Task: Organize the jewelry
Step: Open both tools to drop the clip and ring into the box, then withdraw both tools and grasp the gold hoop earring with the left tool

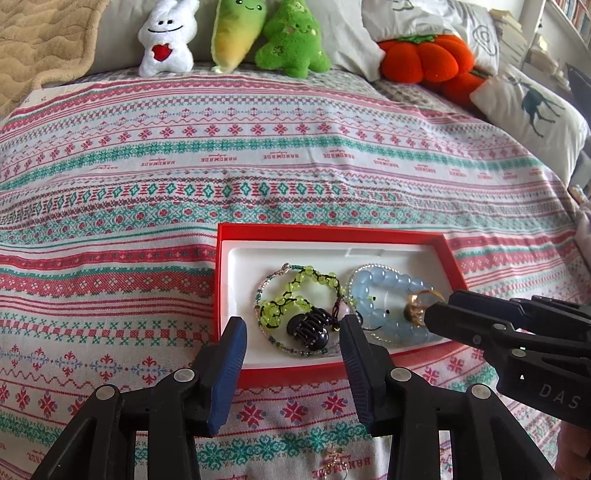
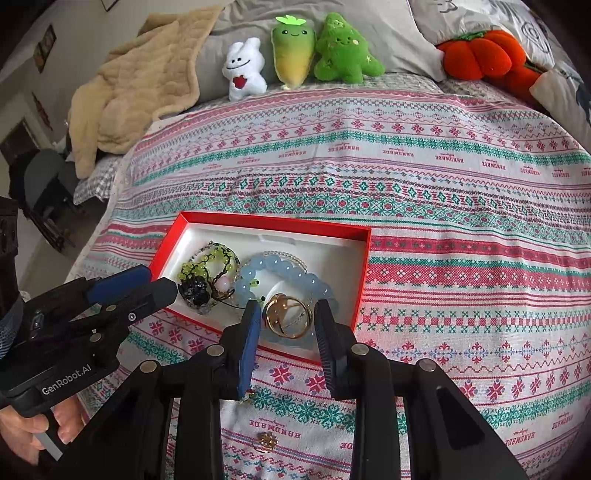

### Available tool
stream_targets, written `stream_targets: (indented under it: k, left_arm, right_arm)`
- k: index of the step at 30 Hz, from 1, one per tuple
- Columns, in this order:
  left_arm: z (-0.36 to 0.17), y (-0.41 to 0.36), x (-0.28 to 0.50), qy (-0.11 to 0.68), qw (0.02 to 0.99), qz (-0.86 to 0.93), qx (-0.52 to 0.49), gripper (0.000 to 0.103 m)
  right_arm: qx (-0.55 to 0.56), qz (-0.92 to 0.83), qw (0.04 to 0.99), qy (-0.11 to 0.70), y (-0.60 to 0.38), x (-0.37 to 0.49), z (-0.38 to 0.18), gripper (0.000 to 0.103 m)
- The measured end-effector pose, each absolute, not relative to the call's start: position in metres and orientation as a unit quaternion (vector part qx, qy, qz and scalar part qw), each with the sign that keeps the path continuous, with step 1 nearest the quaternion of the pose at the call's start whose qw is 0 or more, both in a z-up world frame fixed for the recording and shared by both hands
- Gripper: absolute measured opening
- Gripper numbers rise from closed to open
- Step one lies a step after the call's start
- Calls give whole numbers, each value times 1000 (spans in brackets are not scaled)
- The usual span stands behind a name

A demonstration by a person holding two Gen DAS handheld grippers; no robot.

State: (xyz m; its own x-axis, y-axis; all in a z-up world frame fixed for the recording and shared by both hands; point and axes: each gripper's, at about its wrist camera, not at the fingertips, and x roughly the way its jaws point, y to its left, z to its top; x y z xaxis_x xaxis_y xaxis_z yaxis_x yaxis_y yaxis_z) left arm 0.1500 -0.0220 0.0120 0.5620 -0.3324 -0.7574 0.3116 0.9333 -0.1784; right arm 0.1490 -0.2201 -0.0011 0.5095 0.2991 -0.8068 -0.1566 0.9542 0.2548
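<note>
A red box [image 1: 332,233] [image 2: 364,266] with a white tray lies on the patterned bedspread. It holds a green bead bracelet [image 1: 291,295] [image 2: 210,260], a black hair claw [image 1: 310,328] [image 2: 195,290], a blue bead bracelet [image 1: 384,291] [image 2: 291,273] and a gold bangle [image 2: 290,315] [image 1: 419,306]. My right gripper [image 2: 286,317] is open with the bangle between its fingers, over the box's near right corner. My left gripper [image 1: 293,332] is open and empty over the box's near edge, above the hair claw. A small gold ring [image 2: 266,440] [image 1: 334,461] lies on the bedspread nearer than the box.
Plush toys stand at the back: a white one [image 1: 166,40], a yellow-green one [image 1: 238,31], a green tree [image 1: 293,38] and an orange pumpkin [image 1: 428,59]. A beige blanket [image 2: 136,92] lies at the back left. Pillows [image 1: 528,107] lie at the right.
</note>
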Motion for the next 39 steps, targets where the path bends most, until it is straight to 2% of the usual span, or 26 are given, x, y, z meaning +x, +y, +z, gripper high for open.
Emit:
stream_targets:
  k: [2, 6, 14, 18, 26, 31, 39]
  left_arm:
    - [13, -20, 147, 432, 884, -179, -15, 51]
    - [15, -17, 141, 433, 884, -174, -6, 59]
    - [14, -10, 123, 447, 880, -160, 1, 70]
    - [14, -8, 112, 452, 878, -156, 11, 76]
    - [12, -4, 92, 464, 873, -147, 20, 90]
    - [4, -1, 83, 475, 869, -136, 33, 93]
    - [-17, 6, 70, 504, 852, -136, 43, 94]
  right_arm:
    - [81, 135, 864, 478, -221, 149, 1, 35]
    - [91, 141, 866, 471, -224, 141, 8, 50]
    - [88, 140, 869, 466, -230, 120, 23, 52]
    - [86, 132, 870, 467, -234, 108, 25, 57]
    - [77, 120, 859, 492, -238, 85, 21, 61]
    - [53, 112, 857, 500, -235, 68, 18, 66]
    - [20, 97, 844, 527, -235, 48, -2, 67]
